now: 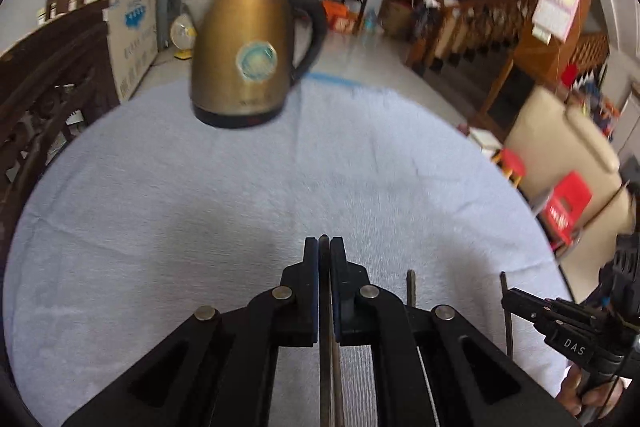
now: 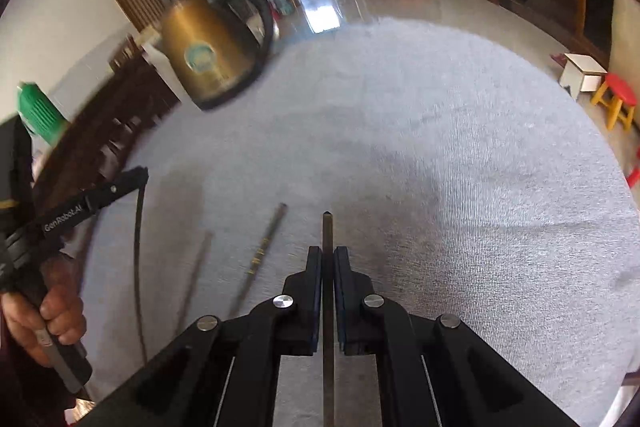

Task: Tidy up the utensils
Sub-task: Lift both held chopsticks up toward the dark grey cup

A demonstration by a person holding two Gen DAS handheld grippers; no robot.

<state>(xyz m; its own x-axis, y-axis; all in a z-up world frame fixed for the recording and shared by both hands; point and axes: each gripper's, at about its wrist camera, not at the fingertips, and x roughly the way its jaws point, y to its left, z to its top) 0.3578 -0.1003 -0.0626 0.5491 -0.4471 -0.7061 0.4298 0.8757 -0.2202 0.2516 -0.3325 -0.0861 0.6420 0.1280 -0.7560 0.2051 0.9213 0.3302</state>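
Chopsticks (image 2: 328,227), thin dark rods, on ribbed cloth (image 2: 460,147).

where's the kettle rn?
The gold kettle stands at the far edge of the grey tablecloth, upper left in both wrist views, far beyond the chopsticks and both grippers, next to the dark wooden chair.

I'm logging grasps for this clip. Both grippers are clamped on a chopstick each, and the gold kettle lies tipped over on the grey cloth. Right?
Not quite. The gold kettle stands upright on the grey cloth, as the left wrist view shows. The rest holds: the left gripper and right gripper each have their jaws shut on a chopstick.
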